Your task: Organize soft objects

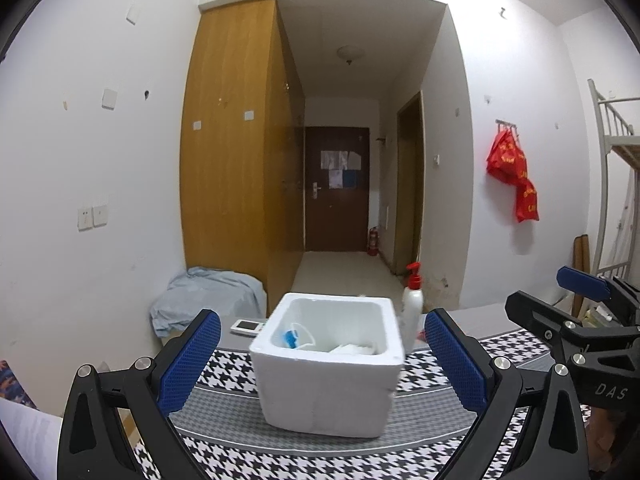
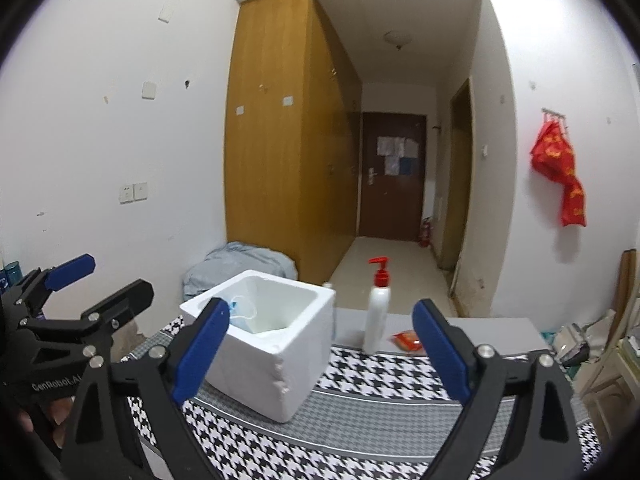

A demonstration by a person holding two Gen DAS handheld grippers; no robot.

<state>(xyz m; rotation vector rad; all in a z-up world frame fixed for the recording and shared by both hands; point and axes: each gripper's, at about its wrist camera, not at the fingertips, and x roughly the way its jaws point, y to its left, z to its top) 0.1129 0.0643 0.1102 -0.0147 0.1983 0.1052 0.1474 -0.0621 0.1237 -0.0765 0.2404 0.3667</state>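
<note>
Low at the left of the left wrist view, a crumpled pale blue cloth bundle (image 1: 208,300) lies on the floor against the tall wooden wardrobe (image 1: 236,128), and just to its right a small white remote with a screen (image 1: 249,327) rests on the far grey edge of the worktop (image 1: 472,322). The left tongs (image 1: 322,364) fill the bottom of that frame with their blue-padded fingers (image 1: 188,364) spread wide apart and nothing between the pads; the square white foam box (image 1: 326,376) stands beyond them, centred in the gap, on the black-and-white houndstooth cloth (image 1: 240,372). Inside the box lie a blue-and-white face mask with ear loops (image 1: 292,338) at the left and a white soft item (image 1: 354,349) at the right, too pale to identify. Just right of the box stands a white pump bottle with a red top (image 1: 413,300), upright. In the right wrist view the right tongs (image 2: 322,354) are likewise spread wide, holding nothing, with the box behind the left finger and the bottle showing in the gap. A small red packet (image 2: 408,340) lies on the grey strip beside the right finger. At the right of both frames a red bag with yellow print (image 1: 512,172) hangs from a wall hook.
</note>
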